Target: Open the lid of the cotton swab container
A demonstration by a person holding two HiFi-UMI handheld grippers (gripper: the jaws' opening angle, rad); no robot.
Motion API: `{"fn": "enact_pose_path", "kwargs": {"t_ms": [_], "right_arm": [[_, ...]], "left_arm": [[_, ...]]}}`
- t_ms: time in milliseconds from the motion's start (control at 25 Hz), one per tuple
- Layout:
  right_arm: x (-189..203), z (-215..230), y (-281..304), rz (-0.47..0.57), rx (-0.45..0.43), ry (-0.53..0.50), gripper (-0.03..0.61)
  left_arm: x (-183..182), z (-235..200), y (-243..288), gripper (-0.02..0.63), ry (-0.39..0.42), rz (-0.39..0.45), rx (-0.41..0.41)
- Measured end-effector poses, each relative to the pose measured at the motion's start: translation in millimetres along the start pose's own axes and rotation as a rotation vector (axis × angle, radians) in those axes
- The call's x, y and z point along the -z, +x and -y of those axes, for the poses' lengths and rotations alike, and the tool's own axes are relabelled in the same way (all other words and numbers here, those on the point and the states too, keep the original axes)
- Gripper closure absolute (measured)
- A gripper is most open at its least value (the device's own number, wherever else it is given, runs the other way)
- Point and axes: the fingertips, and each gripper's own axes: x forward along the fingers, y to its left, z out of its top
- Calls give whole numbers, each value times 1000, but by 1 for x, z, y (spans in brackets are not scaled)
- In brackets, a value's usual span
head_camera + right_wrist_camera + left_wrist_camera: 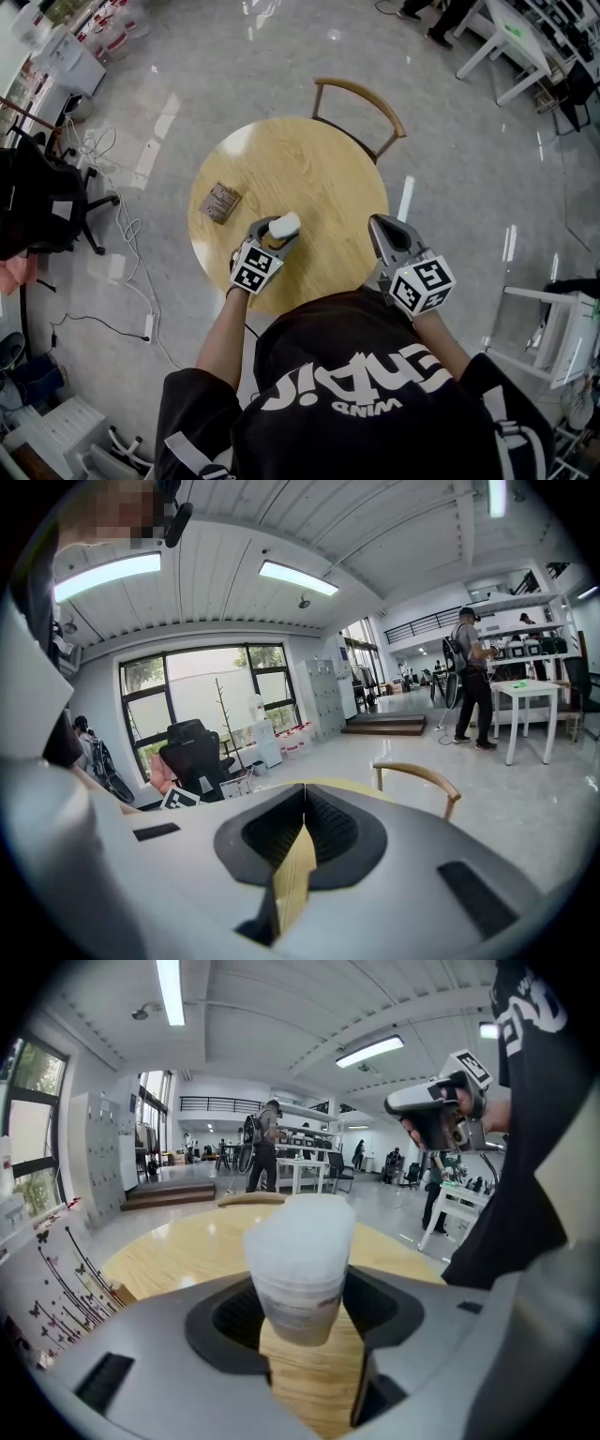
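The cotton swab container (284, 226) is a frosted white tub with its lid on. It leans over the near part of the round wooden table (309, 159). My left gripper (276, 236) is shut on its lower body; in the left gripper view the container (300, 1265) fills the gap between the jaws, whose pads press both its sides. My right gripper (382, 231) hovers at the table's near right edge, shut and empty, about a hand's width right of the container. Its tips (302, 822) meet, with only tabletop behind. The right gripper (394, 1105) also shows in the left gripper view, upper right.
A small brown packet (220, 202) lies on the table's left side. A wooden chair (361, 108) stands at the far edge. A black office chair (42, 202) and floor cables (131, 272) are to the left; white furniture (562, 333) is to the right.
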Motion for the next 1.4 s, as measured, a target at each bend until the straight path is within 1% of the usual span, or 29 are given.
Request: {"fn": "enact_pose_path", "kwargs": {"t_ms": [120, 240, 440, 720, 1000, 1320, 1360, 1400], "right_arm": [[0, -3, 2, 3, -11, 1, 577], [0, -5, -1, 6, -20, 0, 577], [-2, -6, 0, 10, -24, -2, 577], [-2, -7, -2, 23, -30, 0, 577], [-7, -7, -4, 29, -52, 8, 575], [-12, 4, -10, 40, -54, 32, 574], [-13, 5, -11, 40, -59, 37, 561], [-12, 5, -12, 38, -66, 41, 529]], "left_arm": [[-19, 3, -12, 357, 4, 21, 2], [-35, 11, -23, 357, 26, 26, 9], [-62, 19, -41, 357, 40, 41, 50], [-97, 24, -65, 357, 33, 82, 71], [-112, 20, -76, 357, 31, 101, 70], [-116, 31, -80, 357, 41, 92, 110], [-117, 31, -80, 357, 43, 91, 111], [-117, 32, -80, 357, 46, 89, 113]]}}
